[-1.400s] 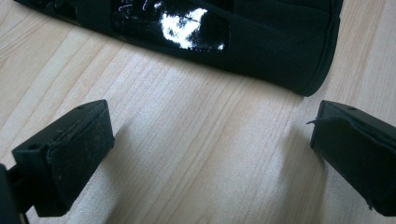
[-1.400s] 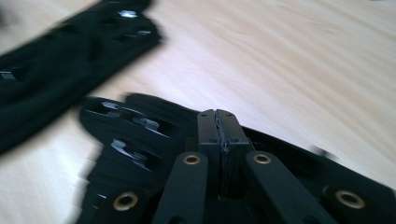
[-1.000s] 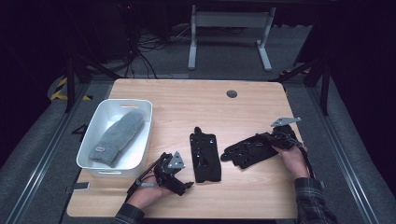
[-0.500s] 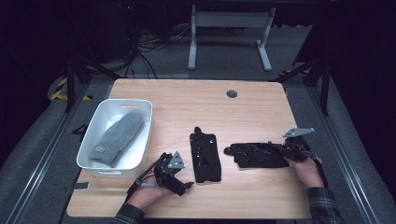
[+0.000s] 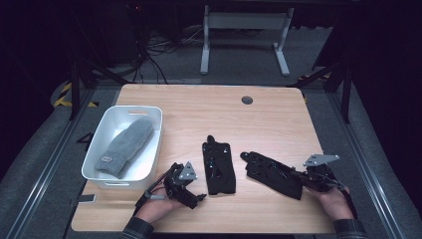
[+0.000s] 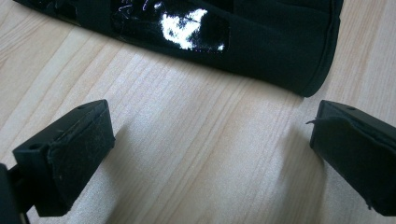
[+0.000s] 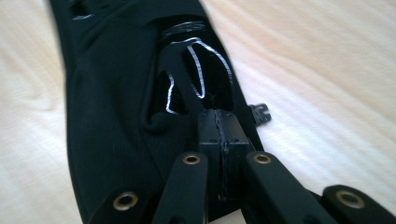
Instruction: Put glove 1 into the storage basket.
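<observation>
Bin [image 5: 156, 144] with beanie [image 5: 124, 147] leftward

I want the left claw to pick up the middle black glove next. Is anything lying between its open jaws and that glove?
Nothing visible does. The left claw sits open over bare table, and the middle glove lies just beyond its jaws with only wood grain between. The other glove lies apart, at the right claw.

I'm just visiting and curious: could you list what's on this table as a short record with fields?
Table: wooden
Bin: white, at the table's left, holding a grey mitten
Middle glove: black, flat on the table, untouched
Right glove: black, flat on the table
Left gripper: open, beside the middle glove's cuff
Right gripper: shut on the right glove's edge
</observation>
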Motion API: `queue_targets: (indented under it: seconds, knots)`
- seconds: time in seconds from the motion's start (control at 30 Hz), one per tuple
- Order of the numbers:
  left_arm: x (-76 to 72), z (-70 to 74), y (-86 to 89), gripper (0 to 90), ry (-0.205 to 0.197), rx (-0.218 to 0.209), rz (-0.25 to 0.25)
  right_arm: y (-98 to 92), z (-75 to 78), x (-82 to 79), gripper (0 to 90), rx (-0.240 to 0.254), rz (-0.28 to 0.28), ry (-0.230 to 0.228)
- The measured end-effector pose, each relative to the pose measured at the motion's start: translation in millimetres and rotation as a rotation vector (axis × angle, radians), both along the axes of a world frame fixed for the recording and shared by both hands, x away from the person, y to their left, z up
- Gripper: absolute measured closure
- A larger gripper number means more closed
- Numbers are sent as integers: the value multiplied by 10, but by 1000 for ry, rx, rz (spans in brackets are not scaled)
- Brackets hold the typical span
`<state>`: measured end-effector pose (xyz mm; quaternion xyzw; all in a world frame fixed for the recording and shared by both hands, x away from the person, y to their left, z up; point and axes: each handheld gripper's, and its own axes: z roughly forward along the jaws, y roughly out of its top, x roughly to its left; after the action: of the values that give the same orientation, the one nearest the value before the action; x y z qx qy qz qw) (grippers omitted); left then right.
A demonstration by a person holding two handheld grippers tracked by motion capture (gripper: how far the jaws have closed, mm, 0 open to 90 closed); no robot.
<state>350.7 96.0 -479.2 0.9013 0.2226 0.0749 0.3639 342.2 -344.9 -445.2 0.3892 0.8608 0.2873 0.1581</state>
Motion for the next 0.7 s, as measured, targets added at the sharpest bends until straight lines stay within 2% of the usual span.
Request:
queue_targets:
  seconds: [0.2, 0.47, 0.57, 0.63, 0.7]
  knots:
    - [0, 0, 0, 1, 0, 0, 0, 164, -8, -150, 900, 9, 73, 15]
    - [1, -1, -2, 1, -1, -1, -1, 383, -21, -205, 900, 35, 169, 36]
    - [1, 0, -1, 0, 0, 0, -1, 433, 19, -191, 900, 41, 183, 6]
    - [1, 0, -2, 0, -1, 0, -1, 462, 80, -101, 900, 67, 175, -22]
    - [1, 0, -2, 0, -1, 0, -1, 511, 109, 0, 900, 65, 175, -39]
